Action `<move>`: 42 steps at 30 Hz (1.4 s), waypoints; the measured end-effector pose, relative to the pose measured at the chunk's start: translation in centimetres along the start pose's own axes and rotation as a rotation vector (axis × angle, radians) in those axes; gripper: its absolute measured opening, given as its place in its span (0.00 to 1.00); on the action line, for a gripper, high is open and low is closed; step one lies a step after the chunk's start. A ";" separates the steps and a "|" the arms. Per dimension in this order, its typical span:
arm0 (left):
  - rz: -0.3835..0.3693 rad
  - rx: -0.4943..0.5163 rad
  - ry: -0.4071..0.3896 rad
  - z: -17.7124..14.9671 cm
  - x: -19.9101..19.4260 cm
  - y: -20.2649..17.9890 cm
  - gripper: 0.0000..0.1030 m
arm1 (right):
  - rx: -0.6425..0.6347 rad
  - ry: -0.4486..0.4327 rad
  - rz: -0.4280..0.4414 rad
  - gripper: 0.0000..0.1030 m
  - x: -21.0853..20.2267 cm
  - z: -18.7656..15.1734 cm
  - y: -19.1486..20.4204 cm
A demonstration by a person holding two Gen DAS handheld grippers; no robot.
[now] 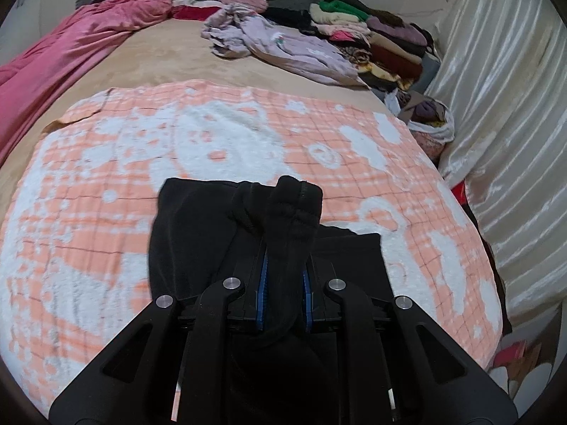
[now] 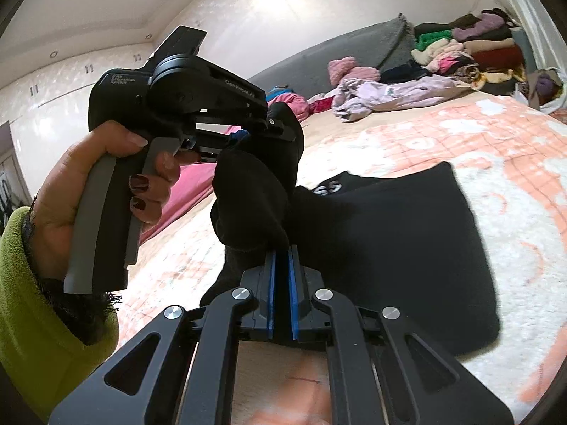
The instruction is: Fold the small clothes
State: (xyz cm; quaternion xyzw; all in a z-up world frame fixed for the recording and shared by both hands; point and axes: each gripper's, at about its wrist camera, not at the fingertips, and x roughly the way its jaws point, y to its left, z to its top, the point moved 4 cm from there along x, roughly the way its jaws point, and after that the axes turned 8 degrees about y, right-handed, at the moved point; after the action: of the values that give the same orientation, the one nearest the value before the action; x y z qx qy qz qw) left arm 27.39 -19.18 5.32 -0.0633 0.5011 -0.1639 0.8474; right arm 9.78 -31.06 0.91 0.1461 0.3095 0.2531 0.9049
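Observation:
A small black garment (image 1: 198,233) lies partly on the peach and white blanket (image 1: 106,184). My left gripper (image 1: 283,258) is shut on a bunched end of it, which sticks up between the blue pads. In the right wrist view the garment (image 2: 407,248) spreads to the right, with white letters near its top. My right gripper (image 2: 282,251) is shut on another part of the black cloth, lifted off the blanket (image 2: 514,177). The left gripper (image 2: 273,124) shows there too, held in a hand, just above and beyond the right one.
A pile of lilac clothes (image 1: 283,42) and a stack of folded clothes (image 1: 382,39) lie at the far right of the bed. A pink duvet (image 1: 71,56) runs along the left. A shiny cream curtain (image 1: 503,113) hangs at the right edge.

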 end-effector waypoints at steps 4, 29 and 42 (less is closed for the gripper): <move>0.016 0.025 0.024 -0.2 1.7 -2.0 0.08 | 0.024 -0.008 -0.021 0.04 -1.2 -0.3 -1.4; 0.138 -0.028 -0.114 -5.2 -0.1 7.0 0.59 | 0.079 0.101 -0.113 0.53 -1.4 2.0 -5.7; 0.112 0.010 -0.150 -8.5 1.4 8.7 0.57 | 0.166 0.322 -0.071 0.81 6.5 7.4 -7.1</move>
State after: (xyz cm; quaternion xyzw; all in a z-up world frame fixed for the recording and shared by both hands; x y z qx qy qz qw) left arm 22.43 -11.03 -2.35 -0.0431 0.4382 -0.1135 0.8906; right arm 21.51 -34.19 0.48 0.1669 0.4750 0.2149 0.8369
